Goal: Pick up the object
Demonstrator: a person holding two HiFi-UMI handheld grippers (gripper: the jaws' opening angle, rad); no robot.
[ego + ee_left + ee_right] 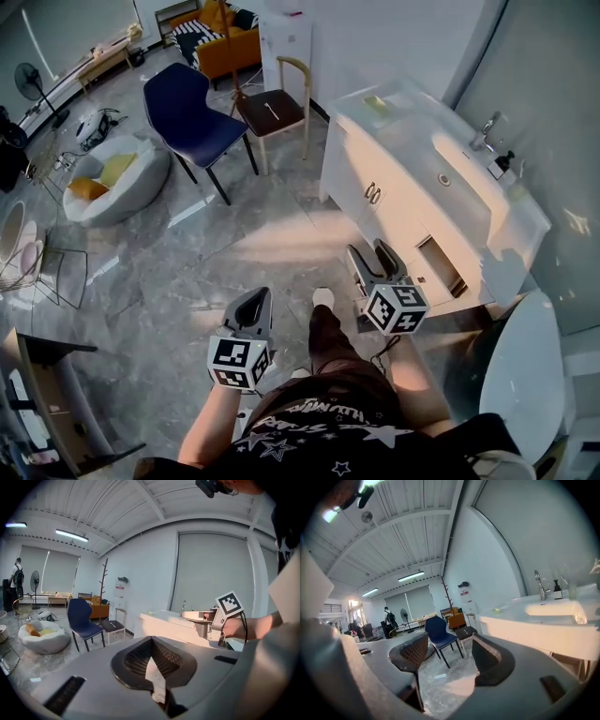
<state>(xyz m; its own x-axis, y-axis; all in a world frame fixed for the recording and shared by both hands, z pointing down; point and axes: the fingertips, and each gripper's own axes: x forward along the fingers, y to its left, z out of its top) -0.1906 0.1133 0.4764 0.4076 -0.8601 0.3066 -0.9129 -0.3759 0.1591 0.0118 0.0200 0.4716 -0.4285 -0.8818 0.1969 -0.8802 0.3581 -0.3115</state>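
The right tool (371, 251) stands open, its two jaws well apart with only grey marble floor (187, 272) showing in the gap between them. The left tool (253, 298) is closed, pad against pad. A pale sliver sits at the seam, and I cannot tell what it is.

The likely object, a small yellow-green object (375, 103), lies on the far corner of the white bench (412, 141), the corner away from the sink basin (450, 178). In the head view it sits at twelve o'clock from the right tool and at about one o'clock from the left tool, well apart from both. In the right gripper view it shows at roughly one o'clock beyond the jaws, outside the gap. Neither tool touches the bench or the object.

A faucet (483, 136) and a dark soap bottle (502, 164) stand at the basin's far side, at about two o'clock from the right tool. A blue chair (187, 112) and a wooden chair (272, 108) stand at around eleven o'clock, across the floor.
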